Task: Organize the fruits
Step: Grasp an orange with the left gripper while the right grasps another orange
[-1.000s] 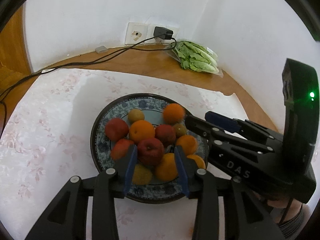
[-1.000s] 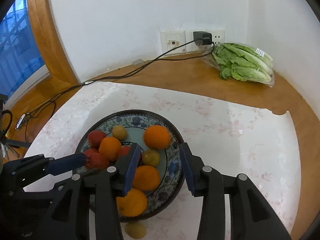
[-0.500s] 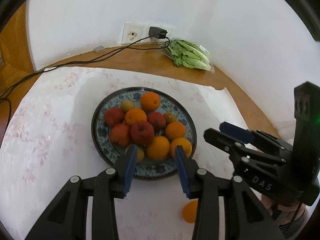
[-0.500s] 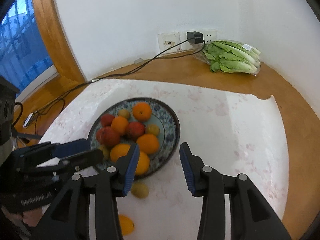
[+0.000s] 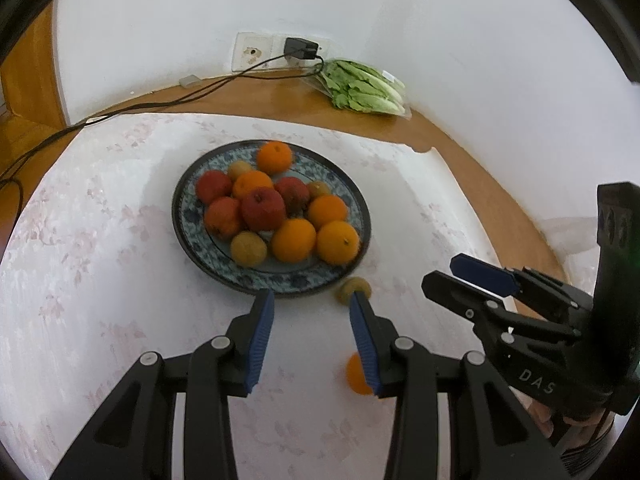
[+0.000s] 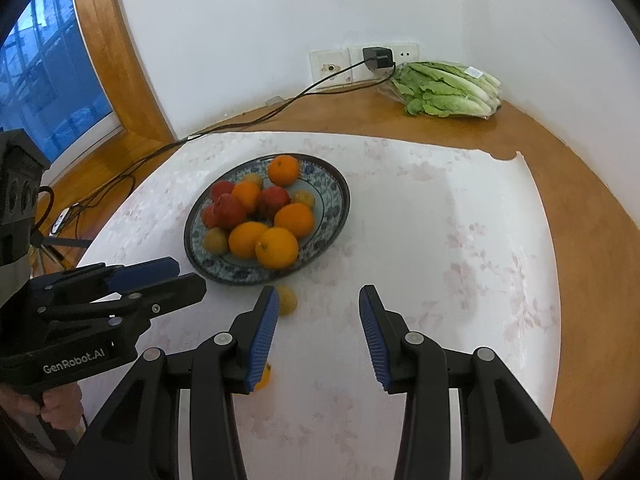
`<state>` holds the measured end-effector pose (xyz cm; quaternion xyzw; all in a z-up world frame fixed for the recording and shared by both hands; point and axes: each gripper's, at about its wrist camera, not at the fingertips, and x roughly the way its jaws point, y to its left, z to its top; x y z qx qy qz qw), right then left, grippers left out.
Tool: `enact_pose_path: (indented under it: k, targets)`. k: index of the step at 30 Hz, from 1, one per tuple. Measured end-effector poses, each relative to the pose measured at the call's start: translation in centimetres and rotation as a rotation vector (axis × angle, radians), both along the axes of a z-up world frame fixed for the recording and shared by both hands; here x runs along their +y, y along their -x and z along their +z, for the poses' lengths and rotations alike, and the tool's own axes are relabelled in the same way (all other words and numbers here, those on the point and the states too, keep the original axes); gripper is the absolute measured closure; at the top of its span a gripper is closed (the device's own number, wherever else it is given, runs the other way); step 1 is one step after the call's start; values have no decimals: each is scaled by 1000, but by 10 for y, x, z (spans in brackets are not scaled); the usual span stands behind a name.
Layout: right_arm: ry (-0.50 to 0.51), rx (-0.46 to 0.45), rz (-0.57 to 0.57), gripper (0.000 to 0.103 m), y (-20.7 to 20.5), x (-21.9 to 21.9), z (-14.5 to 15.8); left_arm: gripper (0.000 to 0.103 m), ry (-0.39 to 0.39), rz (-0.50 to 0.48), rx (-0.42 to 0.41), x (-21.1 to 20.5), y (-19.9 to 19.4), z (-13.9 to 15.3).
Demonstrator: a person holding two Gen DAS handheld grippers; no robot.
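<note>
A blue patterned plate [image 5: 188, 232] [image 6: 336, 208] holds several oranges, red apples and small yellow-brown fruits. Two fruits lie loose on the cloth in front of it: a small yellow-brown fruit [image 5: 352, 289] [image 6: 289, 299] just off the rim, and an orange [image 5: 355, 376] [image 6: 264, 378] nearer to me, partly hidden by a finger in each view. My left gripper [image 5: 312, 320] hangs open and empty short of the plate. My right gripper [image 6: 319, 318] is open and empty too, to the right of the loose fruits.
A bagged lettuce [image 5: 366, 88] [image 6: 448, 88] lies at the back by the wall sockets [image 6: 360, 60]. A black cable [image 5: 160, 102] runs along the wooden tabletop behind the flowered white cloth [image 6: 460, 220]. A window frame [image 6: 116, 60] stands at the left.
Both grippers have drawn back from over the plate toward me. The plate now looks smaller and farther, and the two loose fruits in front of it have come into view.
</note>
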<state>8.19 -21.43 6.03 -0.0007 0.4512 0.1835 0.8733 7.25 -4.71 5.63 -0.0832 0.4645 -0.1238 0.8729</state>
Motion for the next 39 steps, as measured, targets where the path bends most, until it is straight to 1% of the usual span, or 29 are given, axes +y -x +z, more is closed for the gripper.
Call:
enact_pose_path:
  k: [6,15,19,22,31,39]
  targets:
    - [5,20,-16,60,9,-6,-3,60,-9,-34,10,-11,9,-6]
    - [-8,31,-42,60,19,-17,-7,59,0,-70,42,-23,19,-15]
    - [-14,36,-47,60,21,-21,-9,55,-5,-90,45,-29,23,-17]
    - [-18,39,-53,60,22,-23,-10,54,-11,-104,48,-34,26,-19]
    - [-35,50,-70,60,23,-32,-15,54,-28,-119,72,-43,26,-29]
    - [-42,60,-77,60,21,-36,-19,54,-44,-128,72,-48,25,-34]
